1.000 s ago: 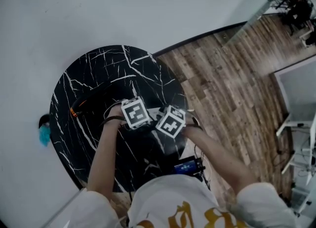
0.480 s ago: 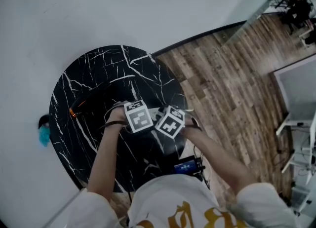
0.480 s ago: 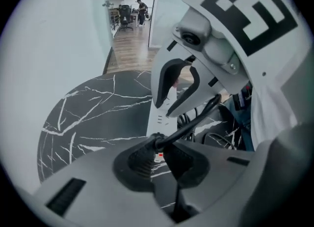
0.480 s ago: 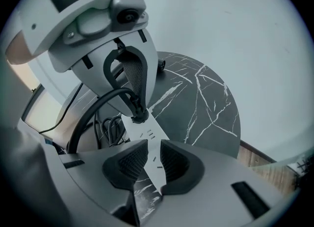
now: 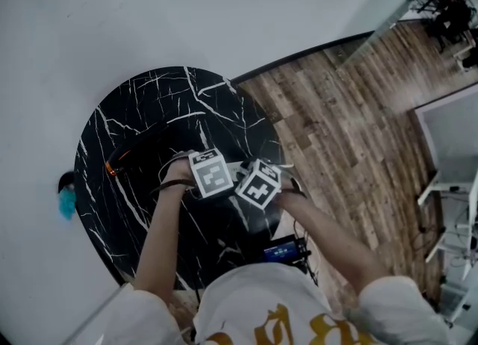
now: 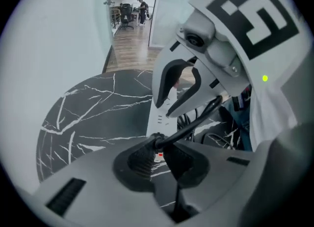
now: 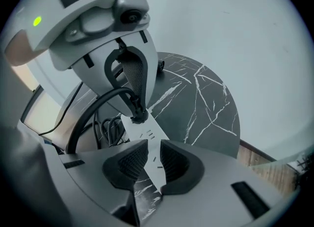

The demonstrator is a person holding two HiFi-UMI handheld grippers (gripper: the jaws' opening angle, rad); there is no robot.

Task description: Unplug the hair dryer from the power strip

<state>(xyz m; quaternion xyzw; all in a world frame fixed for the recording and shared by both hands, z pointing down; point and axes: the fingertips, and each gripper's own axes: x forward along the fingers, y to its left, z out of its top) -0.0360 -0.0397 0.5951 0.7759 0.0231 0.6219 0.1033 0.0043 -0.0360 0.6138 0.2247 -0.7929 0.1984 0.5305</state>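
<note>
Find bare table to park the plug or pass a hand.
Free: the far marble of the table, between the strip and the wall. Crowded: the middle, where the left gripper grips the plug and the right gripper clamps the strip; coiled cord lies beside the strip on the person's side.

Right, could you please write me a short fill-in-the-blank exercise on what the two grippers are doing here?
1. The left gripper is shut on a black ____.
2. The right gripper clamps the white ____.
3. The table under them is ____ with white veins.

Missing words: plug; power strip; black.
</note>
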